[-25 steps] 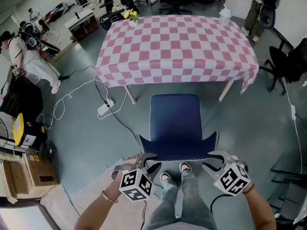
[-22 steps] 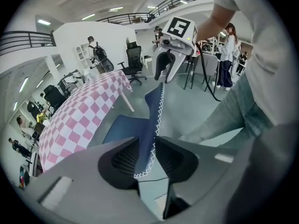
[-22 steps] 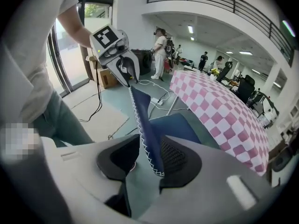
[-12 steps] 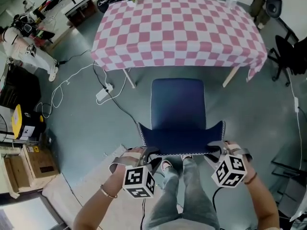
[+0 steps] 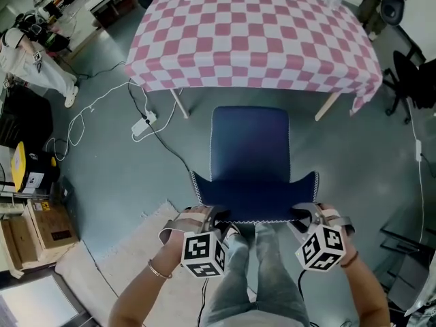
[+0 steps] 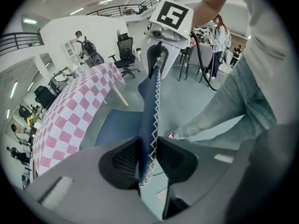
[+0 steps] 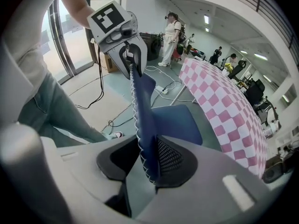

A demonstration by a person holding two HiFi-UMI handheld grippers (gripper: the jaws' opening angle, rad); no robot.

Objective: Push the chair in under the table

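**Both grippers clamped on chair back, chair short of the worktop**

The chair (image 5: 248,145) is dark blue with a flat, rounded-square padded seat. It stands on the grey floor (image 5: 354,176) just in front of the worktop (image 5: 252,39), and the seat's front edge is near the hanging cloth but not under it. The chair back (image 5: 255,197) is a thin curved panel in the same blue, with a white zigzag stitch along the rim and flared corners.

The left gripper (image 5: 215,218) is on the back's left top corner. Its jaws have just been closing, with the stitched edge pinched between the dark ribbed pads (image 6: 124,160). The right gripper (image 5: 304,215) is on the right top corner and grips the panel the same way, with the fabric pressed on the meshed pad (image 7: 170,158). Both point steeply down, with the marker cubes toward the person.

A pink-and-white checked cloth covers the worktop, draping over the sides, and pale slanted legs show below it. A white cable (image 5: 144,125) trails on the floor to the left. The person's legs, in jeans (image 5: 262,278), stand behind the chair.
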